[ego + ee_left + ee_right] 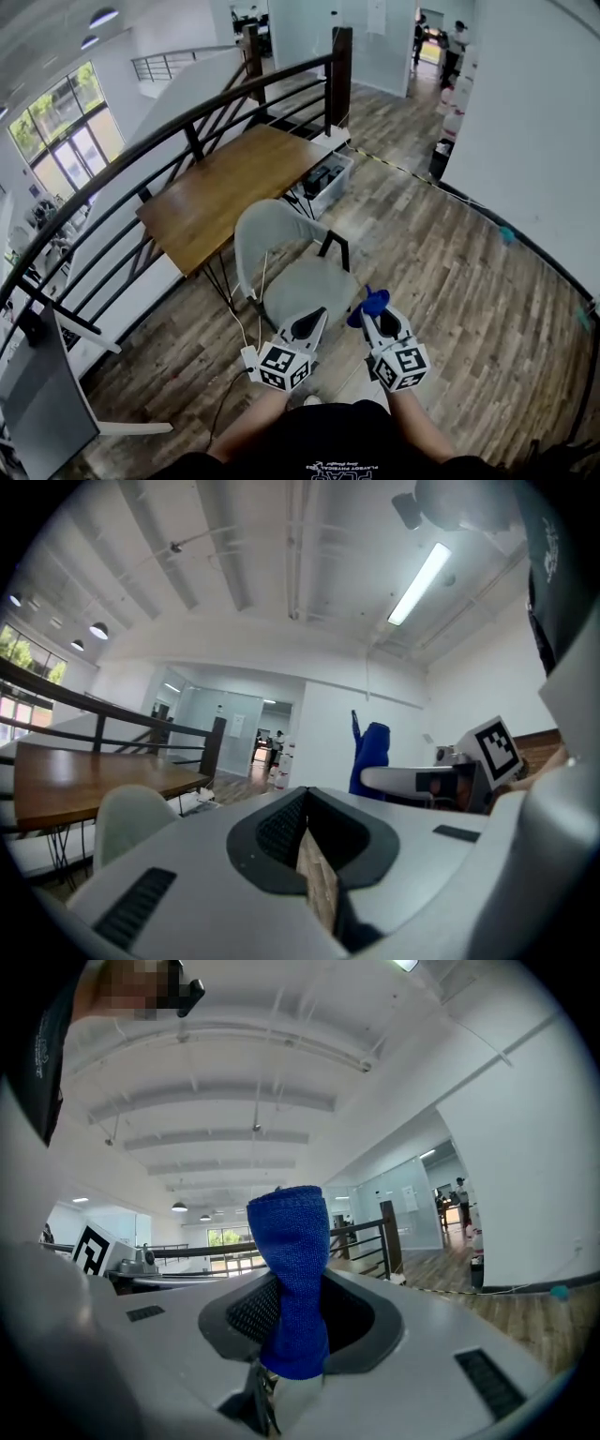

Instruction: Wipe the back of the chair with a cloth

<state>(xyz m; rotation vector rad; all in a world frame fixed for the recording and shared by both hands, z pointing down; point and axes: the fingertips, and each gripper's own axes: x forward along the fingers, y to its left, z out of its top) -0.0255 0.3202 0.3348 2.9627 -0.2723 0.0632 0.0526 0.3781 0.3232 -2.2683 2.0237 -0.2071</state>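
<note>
A pale grey chair (277, 242) stands at the wooden table (234, 183), its curved back toward the table and its seat (302, 286) just ahead of me. My right gripper (380, 324) is shut on a blue cloth (369, 304), which sticks up out of the jaws (294, 1269). My left gripper (307, 326) is shut with nothing in it and hovers over the front of the seat. In the left gripper view the chair back (129, 819) shows low at the left and the cloth (372, 757) at the right. Both grippers (309, 844) (295, 1340) point upward, apart from the chair.
A dark railing (169, 131) runs behind the table, with stairs beyond. A box of items (323, 178) sits on the floor by the table's far end. A white cable (246, 328) hangs near the chair's left. A grey panel (42, 394) stands at the left.
</note>
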